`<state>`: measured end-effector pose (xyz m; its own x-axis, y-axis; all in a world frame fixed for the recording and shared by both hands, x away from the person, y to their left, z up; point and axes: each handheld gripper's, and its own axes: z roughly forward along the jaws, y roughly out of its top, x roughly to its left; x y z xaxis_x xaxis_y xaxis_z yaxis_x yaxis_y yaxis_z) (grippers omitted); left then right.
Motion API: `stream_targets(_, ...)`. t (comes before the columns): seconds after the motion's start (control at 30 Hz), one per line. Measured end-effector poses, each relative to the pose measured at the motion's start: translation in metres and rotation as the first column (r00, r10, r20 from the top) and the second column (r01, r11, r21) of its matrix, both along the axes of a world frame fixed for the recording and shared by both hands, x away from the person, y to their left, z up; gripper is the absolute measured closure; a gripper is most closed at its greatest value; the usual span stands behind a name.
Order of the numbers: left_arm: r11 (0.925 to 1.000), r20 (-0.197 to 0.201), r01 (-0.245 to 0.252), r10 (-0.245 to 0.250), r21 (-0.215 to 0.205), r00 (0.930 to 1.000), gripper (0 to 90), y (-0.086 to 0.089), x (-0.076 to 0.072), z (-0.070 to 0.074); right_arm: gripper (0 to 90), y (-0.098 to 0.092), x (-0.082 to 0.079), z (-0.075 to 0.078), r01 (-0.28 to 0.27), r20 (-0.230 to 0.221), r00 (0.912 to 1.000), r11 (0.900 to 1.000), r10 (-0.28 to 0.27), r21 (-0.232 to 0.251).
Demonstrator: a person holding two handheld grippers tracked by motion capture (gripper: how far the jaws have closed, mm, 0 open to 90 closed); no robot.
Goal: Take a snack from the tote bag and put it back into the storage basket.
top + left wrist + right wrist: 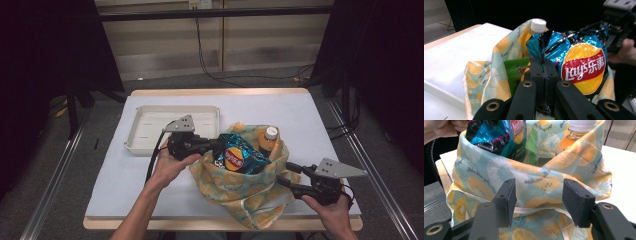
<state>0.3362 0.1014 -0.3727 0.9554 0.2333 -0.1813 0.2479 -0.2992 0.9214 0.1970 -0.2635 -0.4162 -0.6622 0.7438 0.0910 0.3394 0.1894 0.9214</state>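
Right tongs (pixel 537 200): nearest the lens, jaws parted and hanging loose, bag cloth bulging between the pads; contact with them unclear
Left tongs (pixel 544 72): clenched on the crimped side edge of the chip packet (pixel 576 60)
Chip packet: half out of the bag mouth, just ahead of the left tongs
Fruit-print bag (pixel 245 192): between the two tongs, its rim sagging open towards the left pair
Bottle (pixel 269 138): upright inside, beyond the packet, white cap clear of the rim
White tray (pixel 150 120): behind the left tongs
Table (pixel 300 112): bare room beyond the bag; near edge runs close under both hands
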Motion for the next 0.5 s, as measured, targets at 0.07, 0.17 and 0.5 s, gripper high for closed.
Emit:
stream_targets(0.07,1.0,-0.001,-0.001,0.001,-0.007,1.0,89.4,0.001,0.0,0.003,44.5,0.0,0.0,0.0,0.0,0.001,1.0,1.0,0.0,0.003)
stream_targets(0.17,0.9993,-0.005,-0.011,0.011,-0.036,0.9999,89.4,0.003,0.002,0.007,44.5,0.0,0.0,0.0,0.007,0.003,1.0,1.0,-0.007,0.005)
stream_targets(0.5,0.9942,0.01,-0.055,0.056,-0.092,0.9984,89.4,0.001,0.003,0.029,43.6,-0.001,-0.001,0.003,0.012,0.02,0.9997,1.0,-0.013,0.015)
